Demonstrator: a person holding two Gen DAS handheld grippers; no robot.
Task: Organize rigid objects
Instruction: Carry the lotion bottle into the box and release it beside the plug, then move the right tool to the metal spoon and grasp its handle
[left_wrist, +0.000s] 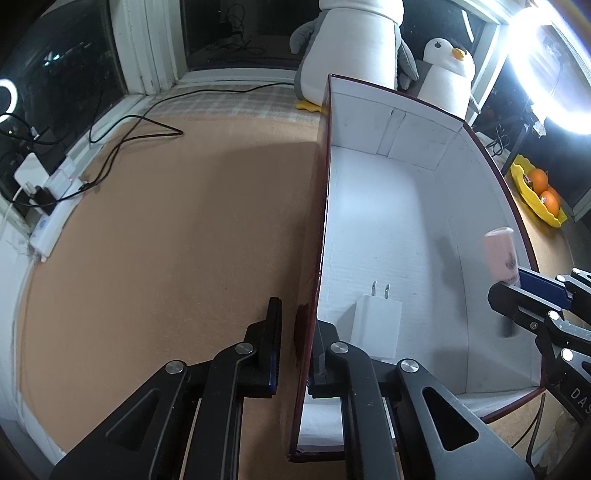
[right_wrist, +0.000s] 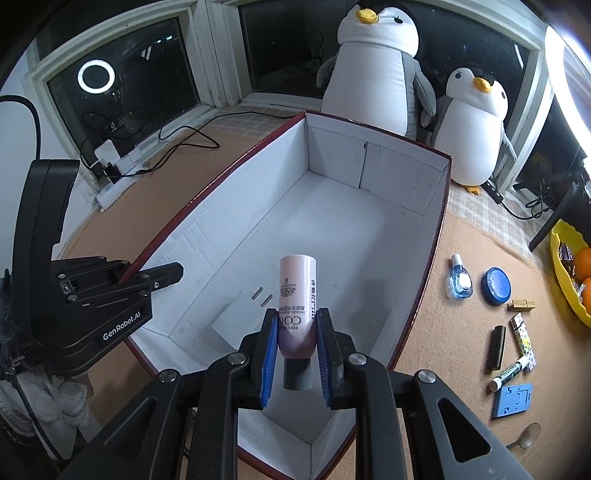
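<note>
Over white cardboard box (right_wrist: 369, 236): right gripper (right_wrist: 295, 347) clamps smooth pink tube (right_wrist: 297, 291); left gripper (left_wrist: 295, 343) pinches box wall.

I see most of the box (right_wrist: 406, 236) floor bare; only the white charger (right_wrist: 236, 325) lies in its near left corner. My left gripper (left_wrist: 295, 332) pinches the box's left wall, blocking that side.

Cardboard box (right_wrist: 369, 236): matt white inside w/ scuffs, glossy dark-red outside. Pink tube (right_wrist: 297, 295): smooth plastic, slight sheen. White charger (left_wrist: 376, 325): smooth plastic, metal prongs. Table cover (left_wrist: 166, 229): matt tan, felt-like. Far penguins (right_wrist: 373, 74): soft plush cloth.
</note>
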